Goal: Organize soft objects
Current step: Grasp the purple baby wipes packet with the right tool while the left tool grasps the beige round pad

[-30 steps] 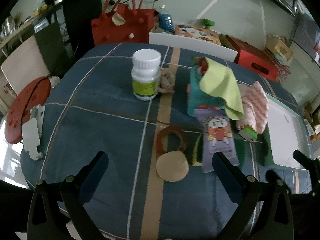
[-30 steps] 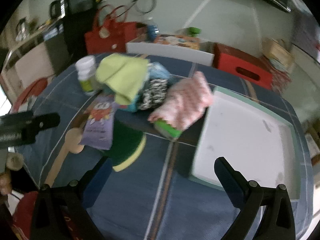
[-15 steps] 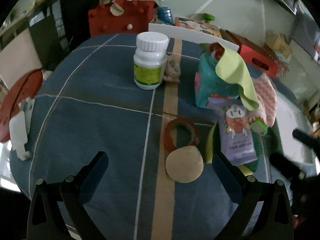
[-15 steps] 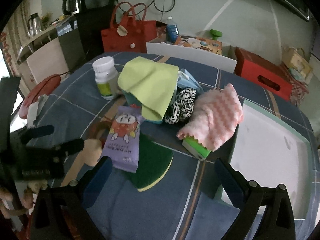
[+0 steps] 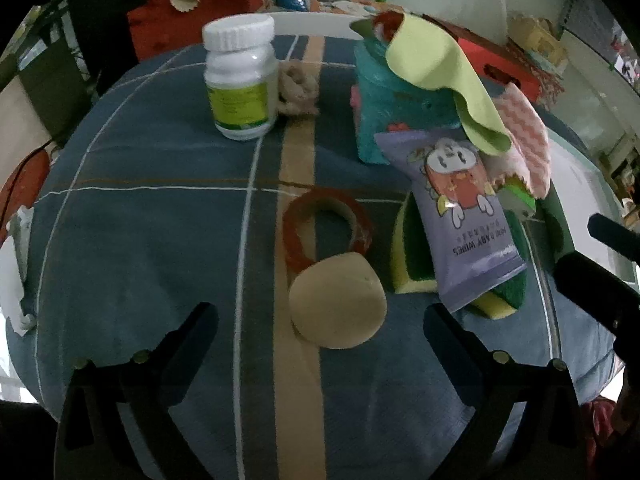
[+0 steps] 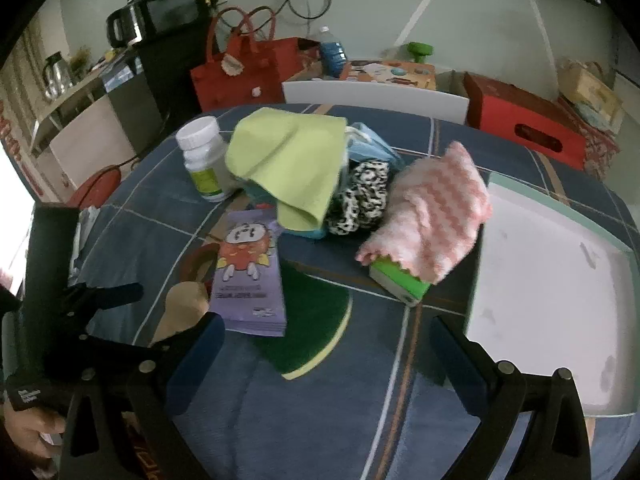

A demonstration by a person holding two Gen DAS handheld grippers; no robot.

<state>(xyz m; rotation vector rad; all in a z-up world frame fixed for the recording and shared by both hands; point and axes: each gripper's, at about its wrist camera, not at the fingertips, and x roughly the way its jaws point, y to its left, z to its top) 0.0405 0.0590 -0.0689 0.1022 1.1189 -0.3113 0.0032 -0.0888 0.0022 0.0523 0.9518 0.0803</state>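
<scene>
While the soft things sit bunched near the middle of the surface (image 5: 152,240), we see the lime cloth (image 6: 288,160) draped over a teal box (image 5: 392,120), a pink checked cloth (image 6: 432,216) lying over a green block (image 6: 400,282) just beside the white tray (image 6: 552,280), and a black-and-white scrunchie (image 6: 360,196) tucked between the two cloths. A purple wipes pack (image 5: 460,216) rests partly on a green-and-yellow sponge (image 6: 316,328). Left of the sponge lie a red tape ring (image 5: 320,220) and a tan round pad (image 5: 338,300), which overlaps the ring's near edge. Farther back stands a white pill bottle (image 5: 240,80) with a small beige fuzzy thing (image 5: 298,88) touching its right side. We hold the left gripper (image 5: 320,332) low over the pad, jaws wide apart and holding nothing. The right gripper (image 6: 324,344) hovers above the sponge's near edge, jaws likewise spread wide and empty. Beyond the surface, a red bag (image 6: 256,68) stands on the floor.
</scene>
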